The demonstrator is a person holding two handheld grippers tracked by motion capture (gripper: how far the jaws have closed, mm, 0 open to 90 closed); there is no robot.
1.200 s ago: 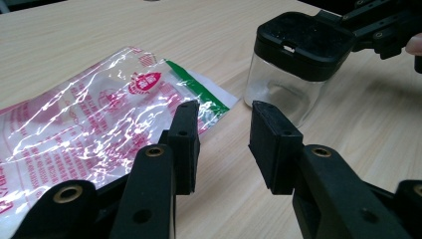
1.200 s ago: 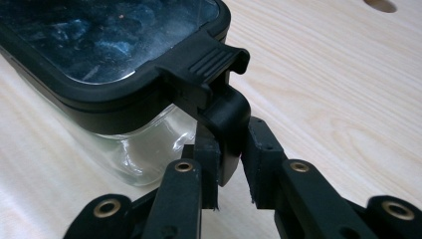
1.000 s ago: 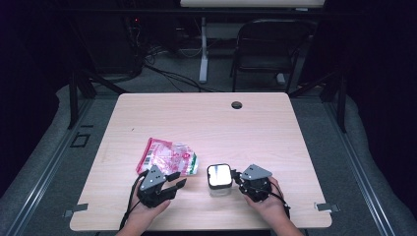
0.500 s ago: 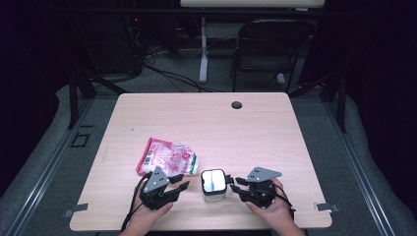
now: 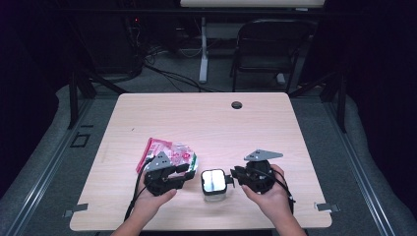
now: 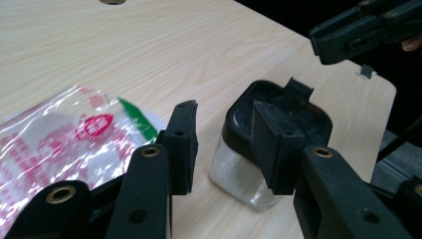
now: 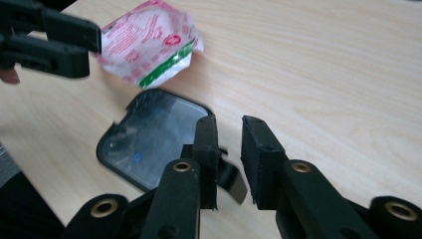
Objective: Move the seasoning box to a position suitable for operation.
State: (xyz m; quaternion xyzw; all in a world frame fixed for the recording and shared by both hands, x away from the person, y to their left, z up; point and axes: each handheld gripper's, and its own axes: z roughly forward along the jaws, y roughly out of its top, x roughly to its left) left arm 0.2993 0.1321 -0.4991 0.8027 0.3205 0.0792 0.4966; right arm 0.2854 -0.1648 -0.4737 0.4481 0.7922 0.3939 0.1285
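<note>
A small clear square container (image 5: 215,183) with a black lid (image 7: 149,139) stands near the table's front edge, between the two grippers. My left gripper (image 5: 191,174) is just left of it and open; in the left gripper view (image 6: 224,114) the container (image 6: 239,179) sits behind the right jaw, untouched. My right gripper (image 5: 233,178) hovers at its right side. Its jaws (image 7: 229,124) have just been closing to a narrow gap with only bare table showing between them; the lid's tab lies beside the left jaw. A red-and-white plastic bag (image 5: 169,150) lies behind the left gripper.
The wooden table (image 5: 206,123) has a black cable hole (image 5: 237,104) near its far edge. A dark chair (image 5: 270,44) and floor cables lie beyond the table. A hand holds each gripper at the front edge.
The right gripper has risen beside the container, its grey plate now higher. The container has shifted slightly left. The left gripper has lifted a little.
</note>
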